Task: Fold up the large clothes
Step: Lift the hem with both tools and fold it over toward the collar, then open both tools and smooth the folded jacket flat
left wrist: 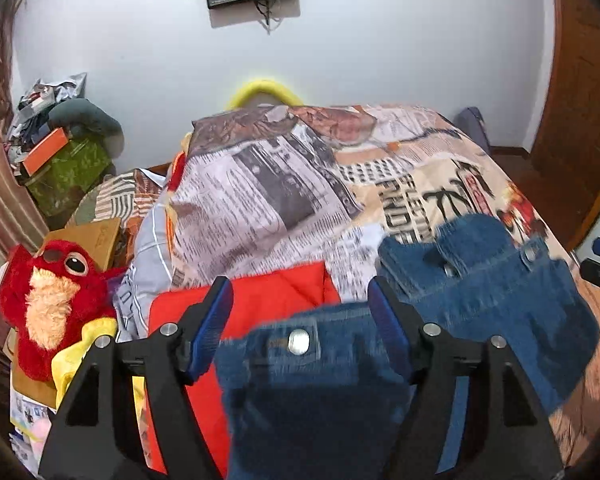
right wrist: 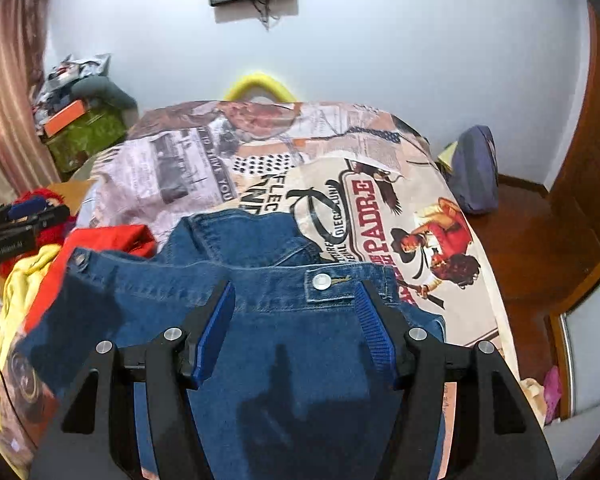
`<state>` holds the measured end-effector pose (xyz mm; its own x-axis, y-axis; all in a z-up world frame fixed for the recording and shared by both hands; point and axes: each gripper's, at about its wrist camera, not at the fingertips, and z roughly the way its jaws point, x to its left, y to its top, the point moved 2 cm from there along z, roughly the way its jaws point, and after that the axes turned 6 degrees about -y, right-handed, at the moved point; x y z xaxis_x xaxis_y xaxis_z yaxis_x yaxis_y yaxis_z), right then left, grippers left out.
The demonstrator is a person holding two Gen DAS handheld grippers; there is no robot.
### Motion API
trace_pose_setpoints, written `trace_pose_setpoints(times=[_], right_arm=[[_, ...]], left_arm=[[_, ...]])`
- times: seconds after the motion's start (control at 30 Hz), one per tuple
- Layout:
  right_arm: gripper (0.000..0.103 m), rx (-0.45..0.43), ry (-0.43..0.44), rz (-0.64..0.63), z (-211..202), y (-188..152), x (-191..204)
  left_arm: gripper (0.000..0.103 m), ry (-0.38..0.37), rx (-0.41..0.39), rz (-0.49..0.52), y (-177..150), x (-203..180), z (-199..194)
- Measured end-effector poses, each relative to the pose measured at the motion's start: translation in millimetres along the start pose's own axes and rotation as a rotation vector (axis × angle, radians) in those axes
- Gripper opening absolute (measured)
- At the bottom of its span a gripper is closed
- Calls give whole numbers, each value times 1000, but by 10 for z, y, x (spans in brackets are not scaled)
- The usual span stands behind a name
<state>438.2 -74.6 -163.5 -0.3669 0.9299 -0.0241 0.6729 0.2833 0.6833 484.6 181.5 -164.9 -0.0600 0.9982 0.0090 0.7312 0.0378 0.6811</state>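
A blue denim jacket [left wrist: 480, 292] lies crumpled on the bed, with silver snap buttons showing. In the left wrist view my left gripper [left wrist: 300, 308] is open, its jaws wide apart over a blurred denim edge with a snap button. In the right wrist view the denim jacket [right wrist: 260, 280] spreads below my right gripper [right wrist: 296, 304], which is open above the waistband near a snap. Neither gripper holds the cloth. The left gripper's body shows at the left edge of the right wrist view [right wrist: 16, 224].
The bed has a newspaper-print cover [right wrist: 380, 200]. An orange-red garment [left wrist: 276, 300] and a yellow one [right wrist: 16, 288] lie left of the jacket. A red plush toy [left wrist: 48, 296] and boxes sit at the left. A wooden door [right wrist: 596, 160] and floor are on the right.
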Motion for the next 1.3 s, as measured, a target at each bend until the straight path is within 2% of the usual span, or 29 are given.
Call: trace_pose_setpoints(times=[0.07,0.2,0.3,0.47,0.53,0.63,0.67,0.7,0.77,0.83,0.87,1.0,1.1,1.2,1.3], right_arm=[[64,25,28,-24,18,-88,74],[65,97,46,-116,171,-328,332],[64,166,105,-163,283,-493,545],[64,171,163,-133,321,-641,751],[64,199,155,-161,403,-686,812],[67,230,75,-209,549,-776,780],[74,223,79,-204,558,-800,734],[77,215,76,-186,555,-812,652],[82,217,71,-151,547,-822,488],[82,225,50,-112,546,-841,303],[82,231,2,-102,546,-863,201],[82,215,-46,-61,436,-953,-127],[82,228,-99,-29,375,-1014,-310],[82,228,-106,9,291,-1075,-448],[82,224,-159,0,209,-1097,-513]], left_arm=[[69,-25,41,10,-177,-7,-38],[69,-65,124,35,-570,-119,8],[69,-109,169,38,-811,-260,73],[69,-171,200,40,-1063,-547,188],[69,-185,221,38,-1148,-626,278],[71,-159,248,44,-1266,-659,411],[74,-159,237,29,-1307,-629,429],[77,-160,221,12,-1324,-591,417],[77,-164,204,-18,-1348,-495,385],[77,-109,192,-17,-1375,-419,347],[78,-94,188,-17,-1391,-380,326],[77,-34,183,-67,-1472,-133,233],[77,-22,177,-130,-1541,98,160],[77,38,182,-148,-1583,281,93],[77,105,191,-179,-1639,524,18]])
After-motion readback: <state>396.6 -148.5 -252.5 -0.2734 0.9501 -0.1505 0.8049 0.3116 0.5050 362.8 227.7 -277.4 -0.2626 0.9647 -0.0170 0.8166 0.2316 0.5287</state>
